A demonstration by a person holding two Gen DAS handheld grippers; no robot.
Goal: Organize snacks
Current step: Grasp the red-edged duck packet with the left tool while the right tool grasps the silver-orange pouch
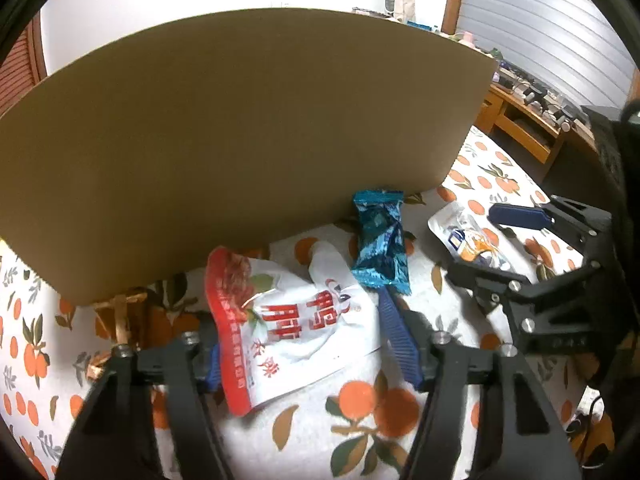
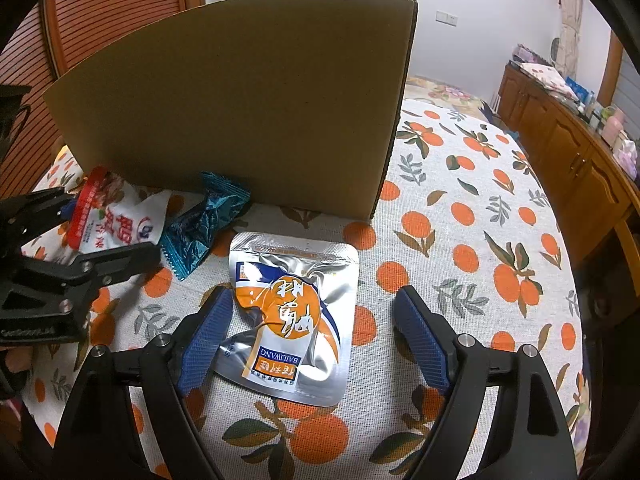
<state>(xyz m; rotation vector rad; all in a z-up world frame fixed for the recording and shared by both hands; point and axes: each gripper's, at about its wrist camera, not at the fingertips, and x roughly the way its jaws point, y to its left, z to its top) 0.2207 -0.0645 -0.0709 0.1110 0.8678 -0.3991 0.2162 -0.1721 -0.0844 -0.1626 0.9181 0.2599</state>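
The left hand-held gripper [image 1: 304, 344] pinches the red-and-white snack pouch [image 1: 288, 328], lower centre — a skewed grip could slip. The right hand-held gripper [image 2: 312, 336] stands spread around the silver pouch [image 2: 292, 316].

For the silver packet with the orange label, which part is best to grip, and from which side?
Probably the silver packet is best pinched across its crumpled, raised middle, coming down from above. It lies flat on the tablecloth, so its thin sealed edges offer little. The open right gripper already straddles it.
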